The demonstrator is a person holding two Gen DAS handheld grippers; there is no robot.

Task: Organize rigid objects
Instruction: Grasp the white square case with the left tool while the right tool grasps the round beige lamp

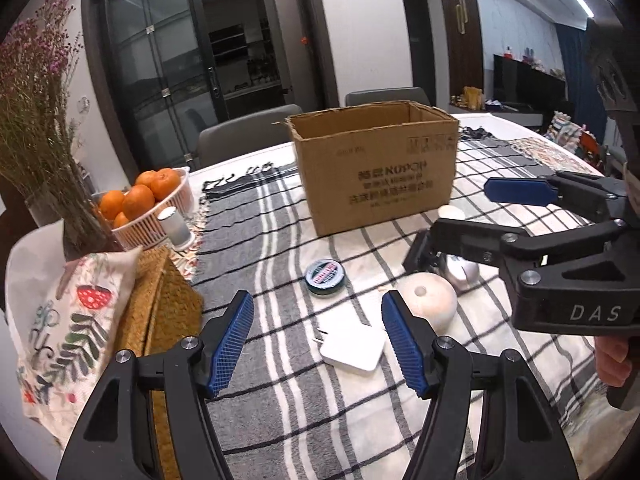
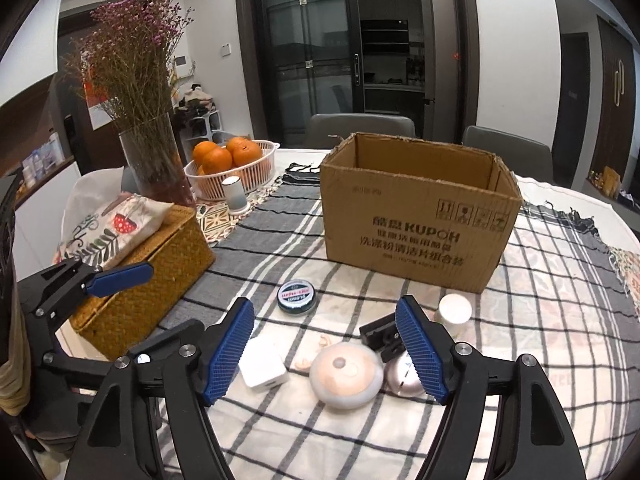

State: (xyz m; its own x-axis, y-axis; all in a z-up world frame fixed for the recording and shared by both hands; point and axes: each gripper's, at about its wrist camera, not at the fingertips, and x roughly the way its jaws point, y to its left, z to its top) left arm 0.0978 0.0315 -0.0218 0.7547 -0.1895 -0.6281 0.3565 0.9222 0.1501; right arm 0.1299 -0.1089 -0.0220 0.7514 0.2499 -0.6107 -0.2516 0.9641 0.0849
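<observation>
On the checked cloth lie a white charger [image 1: 352, 346], a round dark tin [image 1: 325, 276], a pale domed disc [image 1: 428, 300], a silver rounded object [image 1: 462, 272] and a white cup [image 1: 450, 213]. Behind them stands an open cardboard box [image 1: 376, 168]. My left gripper [image 1: 318, 340] is open, with the charger lying between its blue pads, untouched. My right gripper [image 2: 326, 344] is open low over the domed disc [image 2: 346, 372]. The charger [image 2: 264, 366] is by its left pad. The silver object [image 2: 402, 376] and a small black piece [image 2: 378, 334] are by its right pad.
A wicker basket [image 2: 152, 280] with a patterned pouch [image 2: 116, 228] on it sits at the left. Behind it are a glass vase of dried flowers [image 2: 156, 160], a white basket of oranges [image 2: 240, 164] and a small white cylinder [image 2: 235, 196]. Chairs stand beyond the table.
</observation>
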